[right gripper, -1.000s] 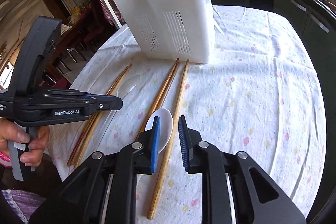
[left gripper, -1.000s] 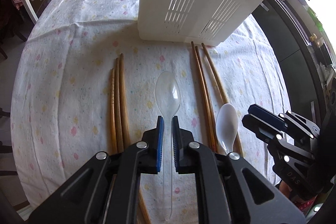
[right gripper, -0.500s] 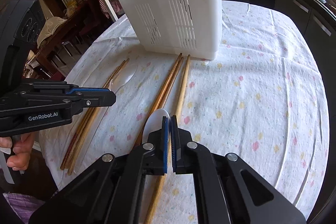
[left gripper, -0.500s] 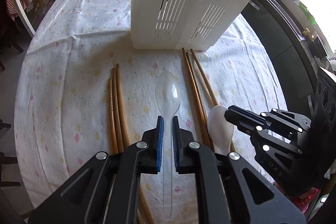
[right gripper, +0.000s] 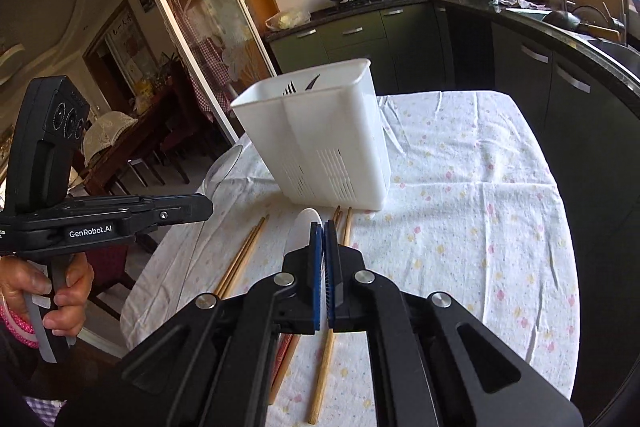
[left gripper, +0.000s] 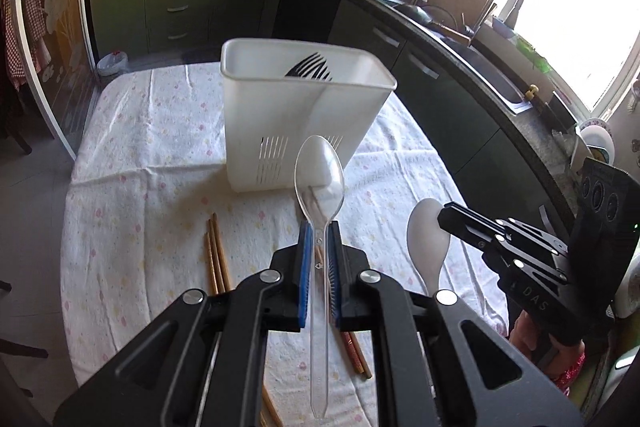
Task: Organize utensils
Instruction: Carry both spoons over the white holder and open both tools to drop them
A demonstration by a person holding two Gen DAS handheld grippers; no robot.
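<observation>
My left gripper is shut on the handle of a clear plastic spoon and holds it above the table, bowl pointing toward the white utensil holder. My right gripper is shut on a white spoon; in the right wrist view only its bowl edge shows left of the fingers. The holder stands upright with dark forks inside. Wooden chopsticks lie on the cloth, more of them in the right wrist view.
A flowered white tablecloth covers the round table. Dark green kitchen cabinets and a sink counter run behind and to the right. A glass sliding door stands to the left.
Both grippers have lifted off the table with their spoons and tilted up, so the holder's open top now shows. The right gripper shut on the white spoon a second ago.
</observation>
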